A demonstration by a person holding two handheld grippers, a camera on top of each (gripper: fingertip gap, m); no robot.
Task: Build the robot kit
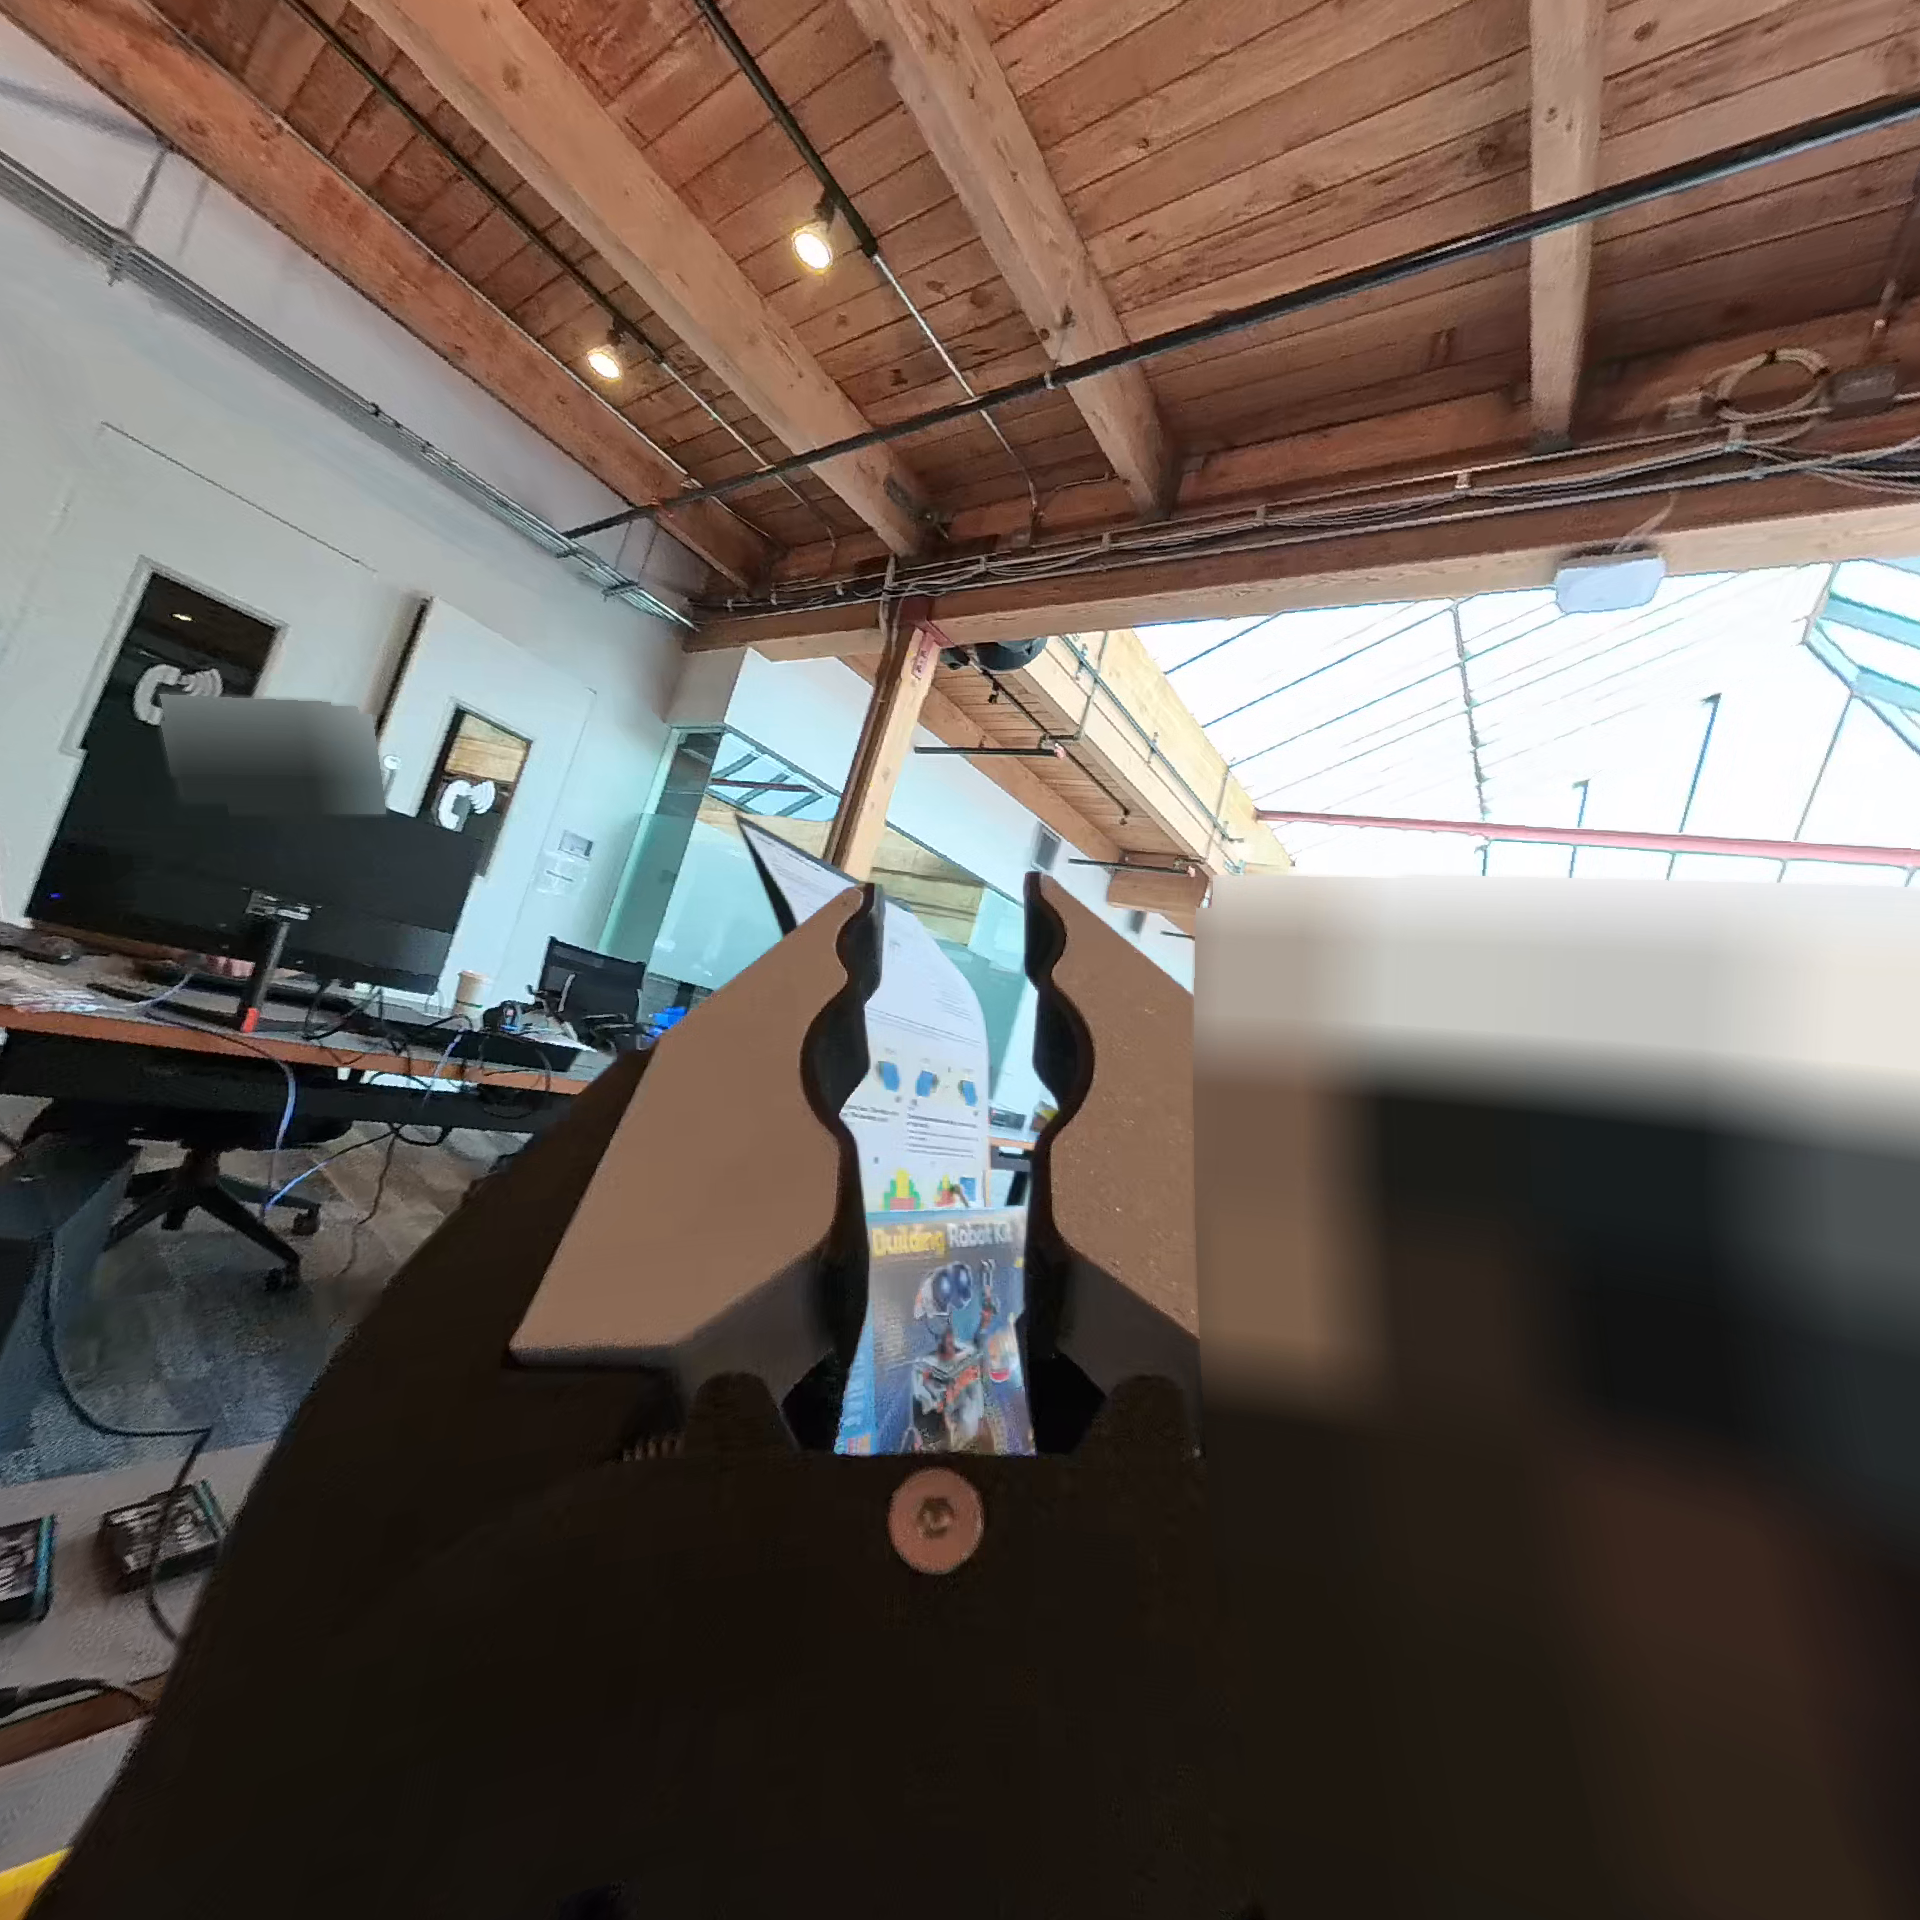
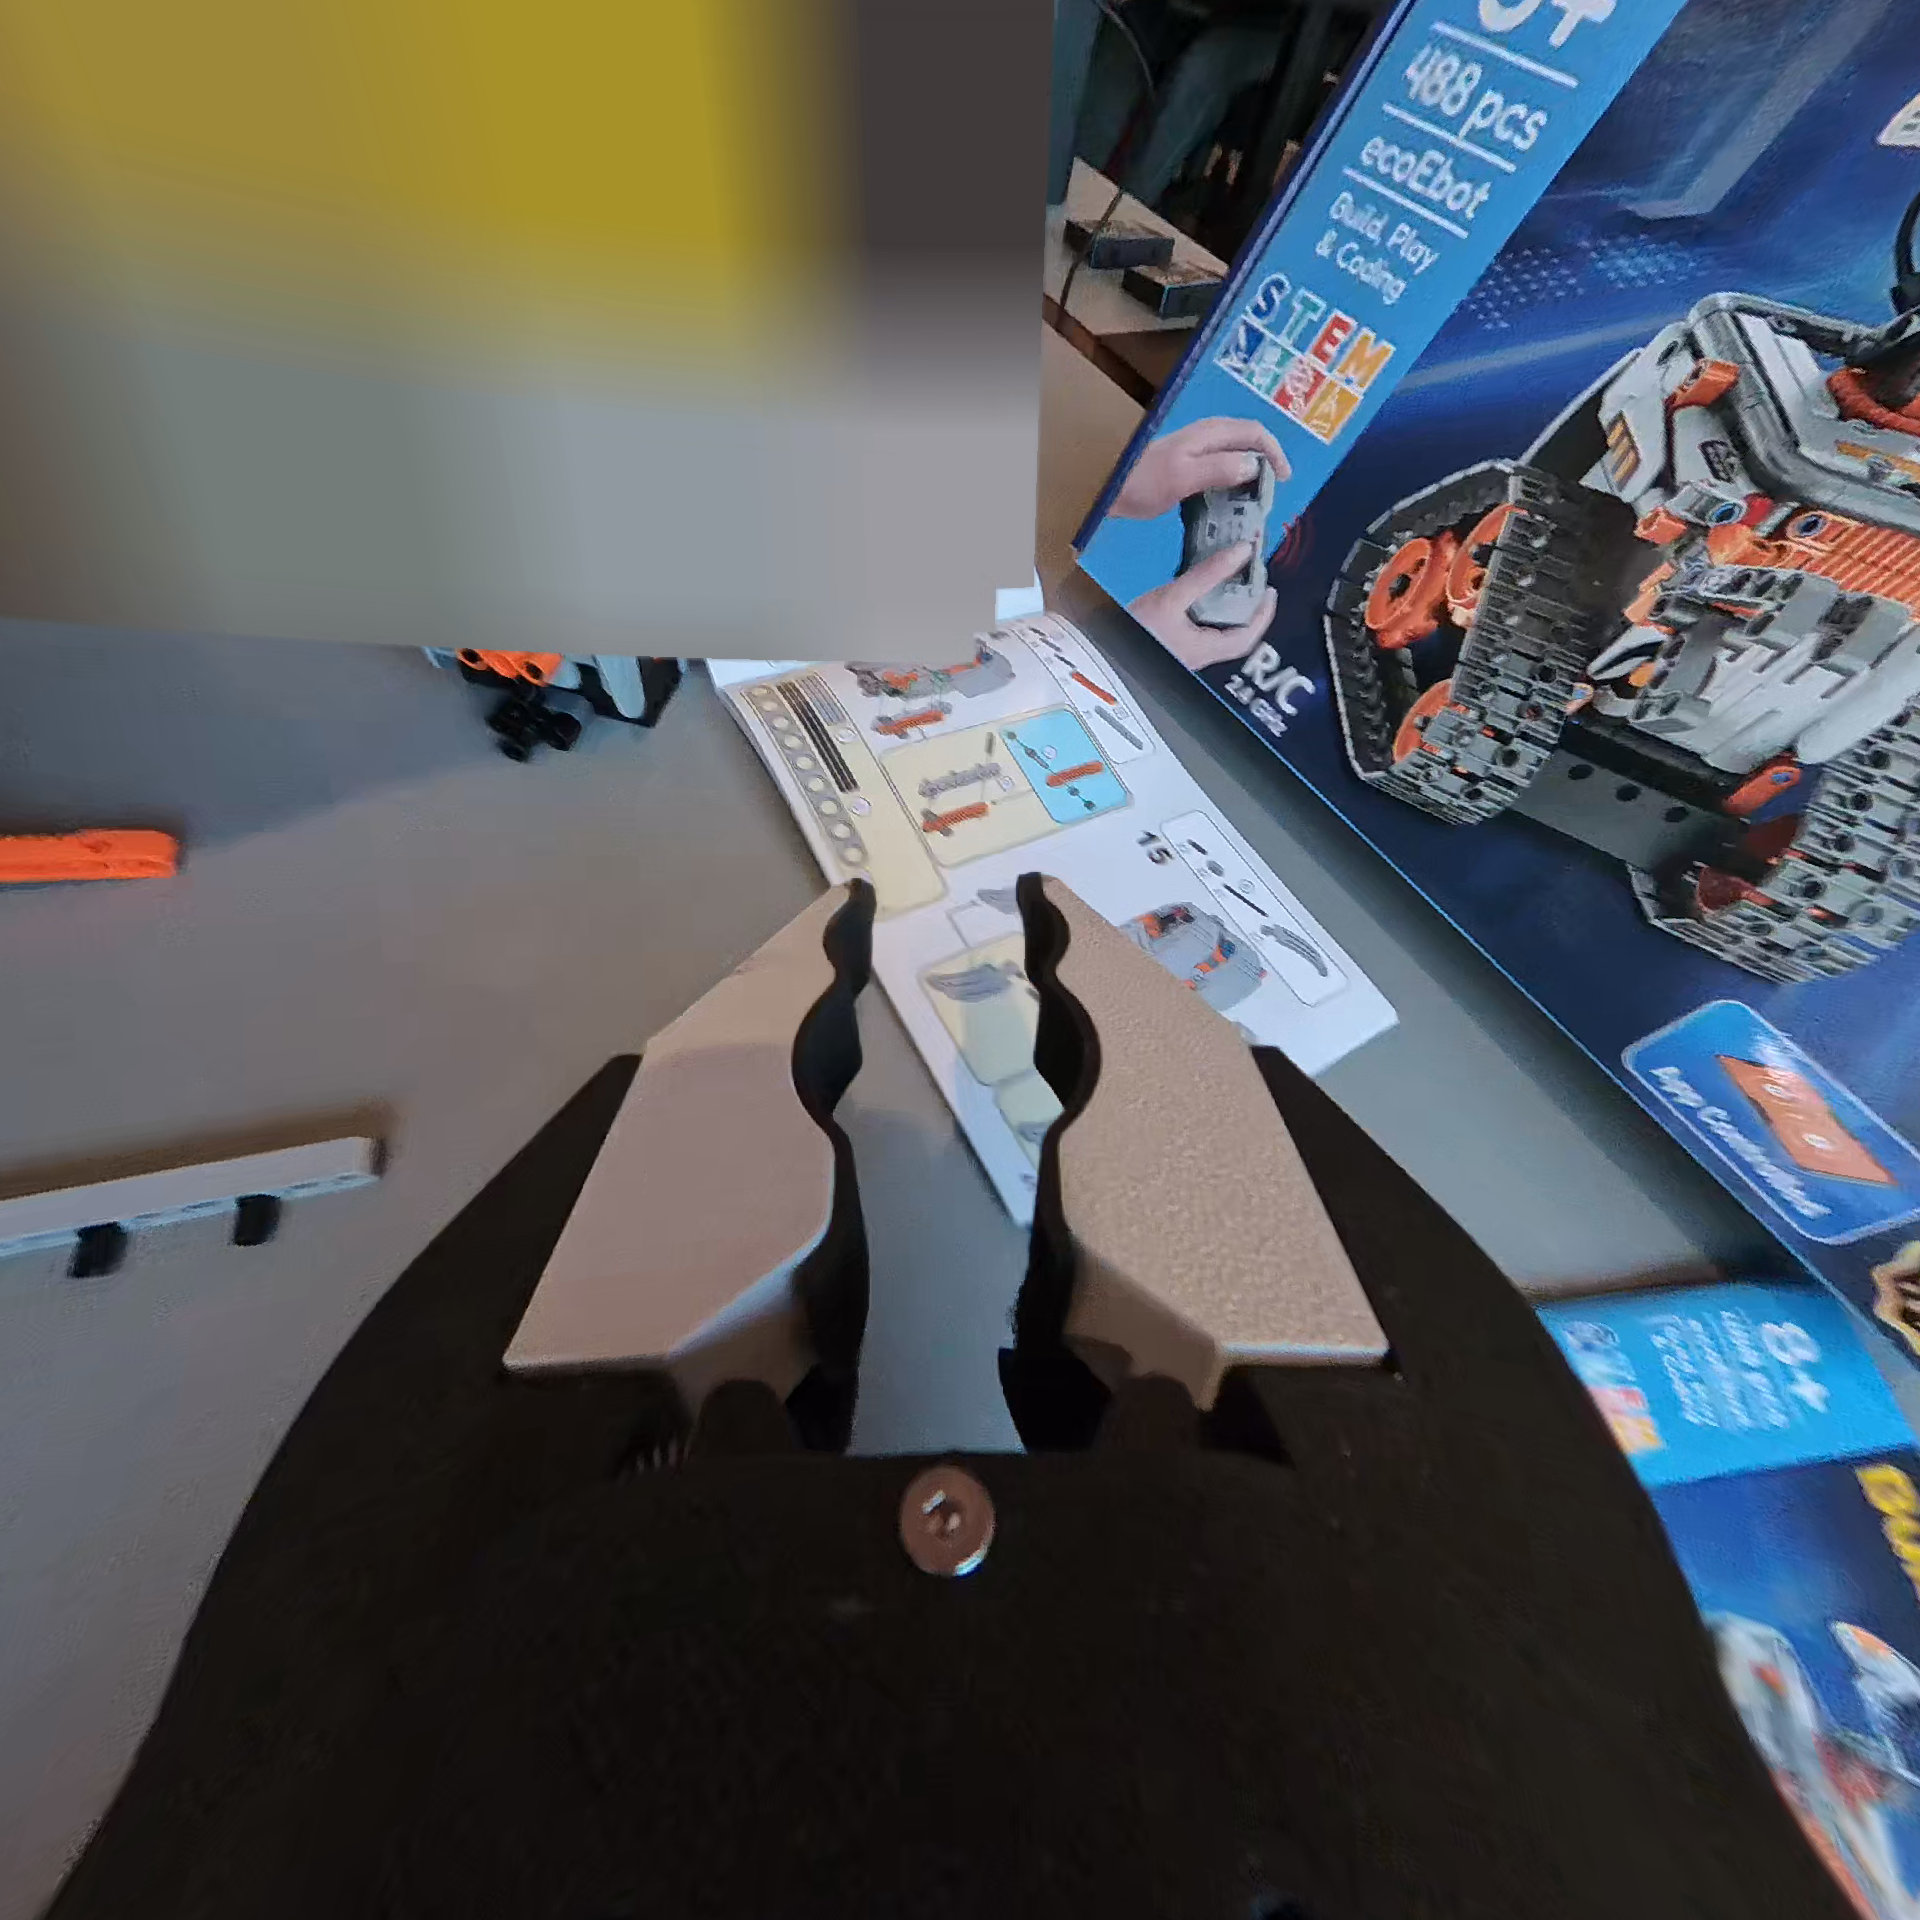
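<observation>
My left gripper [image 1: 945,885] points up toward a wooden ceiling, its jaws a little apart. A booklet [image 1: 935,1330] with a colourful robot cover and white diagram pages shows in the gap and behind the left finger [image 1: 717,1122]. I cannot tell if it touches the pads. My right gripper [image 2: 940,883] is open and empty, hovering low over a grey table [image 2: 468,987]. Its tips are above the near edge of an open instruction booklet [image 2: 1039,790]. A large blue robot-kit box [image 2: 1558,520] stands tilted just to the right.
On the table's left lie an orange beam [image 2: 94,854], a grey beam with black pins [image 2: 187,1184] and small black and orange parts [image 2: 540,707]. A second blue box [image 2: 1745,1392] lies at the near right. Desks with monitors [image 1: 249,883] stand beyond the left gripper.
</observation>
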